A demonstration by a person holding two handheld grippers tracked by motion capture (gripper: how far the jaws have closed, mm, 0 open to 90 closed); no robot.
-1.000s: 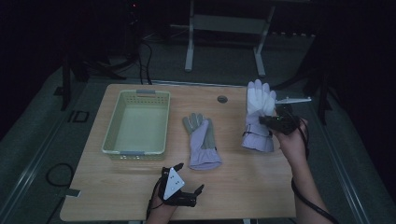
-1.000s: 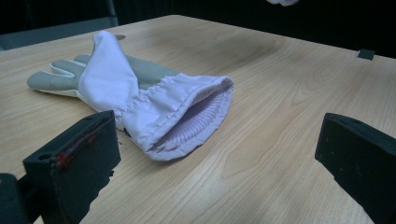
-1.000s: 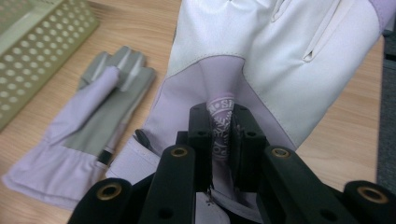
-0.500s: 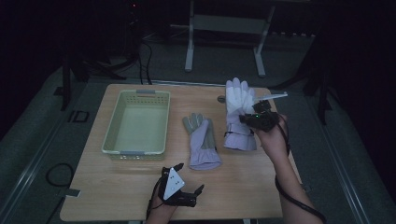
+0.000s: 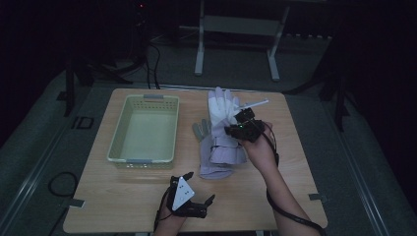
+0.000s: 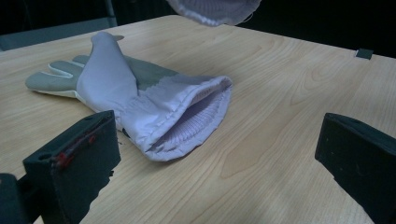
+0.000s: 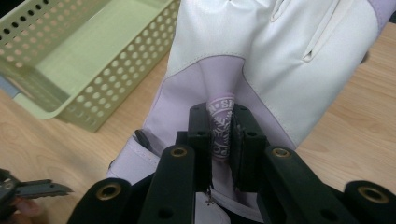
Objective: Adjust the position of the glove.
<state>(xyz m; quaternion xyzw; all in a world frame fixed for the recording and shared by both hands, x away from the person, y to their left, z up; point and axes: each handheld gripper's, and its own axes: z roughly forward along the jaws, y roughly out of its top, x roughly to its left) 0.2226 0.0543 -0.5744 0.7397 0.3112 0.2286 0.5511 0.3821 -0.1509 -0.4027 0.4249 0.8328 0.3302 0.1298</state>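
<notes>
The right gripper (image 7: 223, 140) has its jaws pinched on a fold of a white glove (image 5: 222, 105), lifting it above the grey glove (image 5: 209, 147) at the table's (image 5: 295, 196) middle. The left gripper (image 5: 189, 199), jaws wide, rests near the front edge. A green basket (image 5: 142, 161) sits left, likely their destination.

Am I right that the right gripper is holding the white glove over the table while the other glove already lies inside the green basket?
Not quite: the other glove lies on the table, not in the green basket, as the left gripper view shows. The right gripper does hold the white glove over the table.
</notes>
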